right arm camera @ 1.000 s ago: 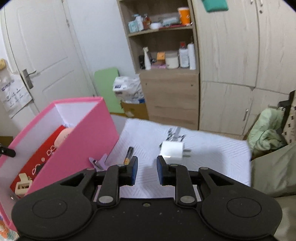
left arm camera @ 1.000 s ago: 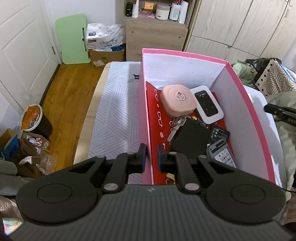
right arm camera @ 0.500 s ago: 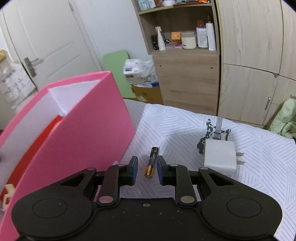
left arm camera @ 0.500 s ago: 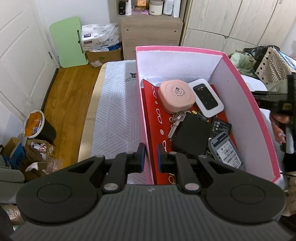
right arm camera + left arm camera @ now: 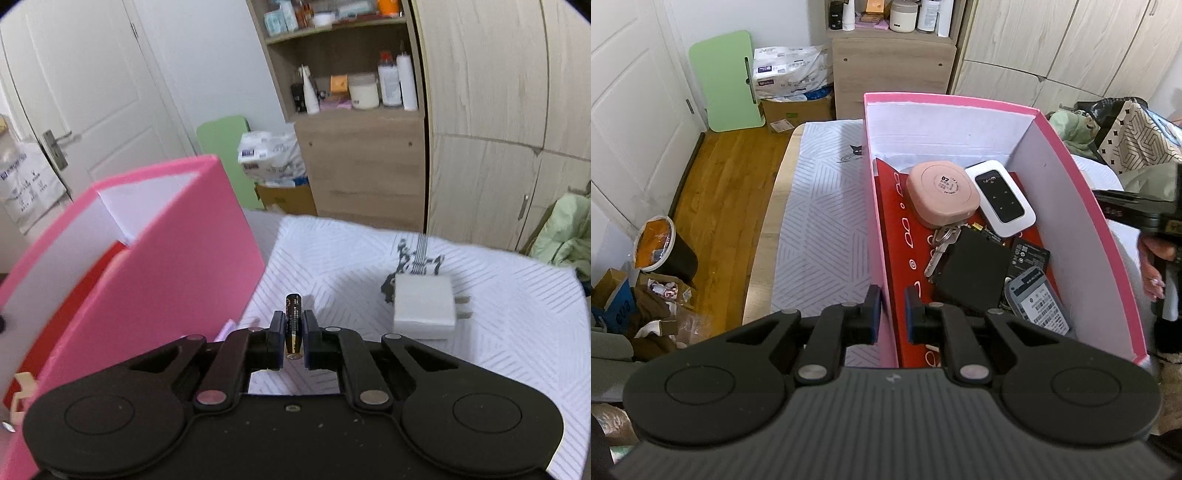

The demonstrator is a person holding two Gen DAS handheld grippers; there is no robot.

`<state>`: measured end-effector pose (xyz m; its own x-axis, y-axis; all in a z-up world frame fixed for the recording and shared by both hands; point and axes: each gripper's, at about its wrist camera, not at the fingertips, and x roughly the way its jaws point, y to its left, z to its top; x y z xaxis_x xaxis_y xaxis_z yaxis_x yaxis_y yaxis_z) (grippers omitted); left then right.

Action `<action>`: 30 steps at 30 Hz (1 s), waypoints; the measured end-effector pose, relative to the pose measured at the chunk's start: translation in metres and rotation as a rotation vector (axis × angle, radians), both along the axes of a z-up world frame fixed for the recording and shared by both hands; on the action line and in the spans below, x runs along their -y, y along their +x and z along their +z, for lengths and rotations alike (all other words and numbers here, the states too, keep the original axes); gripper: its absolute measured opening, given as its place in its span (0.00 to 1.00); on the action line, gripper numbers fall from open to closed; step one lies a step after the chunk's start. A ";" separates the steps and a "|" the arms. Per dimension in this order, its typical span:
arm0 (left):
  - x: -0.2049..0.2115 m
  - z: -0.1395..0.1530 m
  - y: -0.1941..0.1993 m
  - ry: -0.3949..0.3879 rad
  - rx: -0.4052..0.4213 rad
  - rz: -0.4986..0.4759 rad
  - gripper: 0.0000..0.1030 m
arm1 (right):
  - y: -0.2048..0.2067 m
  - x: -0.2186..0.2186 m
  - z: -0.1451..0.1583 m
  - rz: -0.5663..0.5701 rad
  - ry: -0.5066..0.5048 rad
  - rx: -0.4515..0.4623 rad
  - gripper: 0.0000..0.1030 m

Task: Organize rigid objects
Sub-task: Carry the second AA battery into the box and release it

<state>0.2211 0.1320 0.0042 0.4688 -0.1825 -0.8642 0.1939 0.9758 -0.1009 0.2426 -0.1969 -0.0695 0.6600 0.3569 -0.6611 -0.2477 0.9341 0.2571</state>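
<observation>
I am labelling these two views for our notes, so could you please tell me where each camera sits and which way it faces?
Left wrist: sits on the left tongs, looking down into the pink box, clamped on its left wall; the person's right hand shows at right.
Right wrist: sits on the right tongs, facing the wardrobe across the white cloth, gripping a battery near a white charger.
Shared: the pink box and the wooden shelf unit.

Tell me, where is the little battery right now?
In the right wrist view, the battery sits pinched in the right gripper, just right of the pink box and left of the white charger on the sheet.
</observation>
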 end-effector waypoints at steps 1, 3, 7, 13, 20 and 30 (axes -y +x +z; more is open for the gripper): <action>0.000 0.000 0.000 0.000 0.002 -0.002 0.11 | -0.003 0.001 0.004 -0.004 0.004 0.014 0.11; 0.000 -0.001 -0.001 -0.001 0.006 -0.003 0.11 | -0.013 0.003 0.016 -0.005 0.010 0.045 0.11; -0.002 -0.001 -0.002 -0.010 0.008 -0.001 0.11 | -0.037 0.001 0.049 0.020 0.028 0.129 0.11; -0.002 -0.001 -0.002 -0.013 0.014 -0.003 0.11 | -0.066 -0.024 0.093 0.197 0.098 0.216 0.11; -0.004 -0.001 -0.004 -0.023 0.019 -0.005 0.11 | -0.067 -0.084 0.097 0.367 0.023 0.193 0.11; -0.007 -0.001 -0.004 -0.039 0.022 -0.009 0.11 | -0.030 -0.127 0.072 0.497 -0.092 0.041 0.11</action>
<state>0.2169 0.1393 0.0028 0.4861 -0.2203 -0.8457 0.2052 0.9694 -0.1346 0.2125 -0.0696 0.0027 0.4510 0.5758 -0.6819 -0.6761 0.7192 0.1602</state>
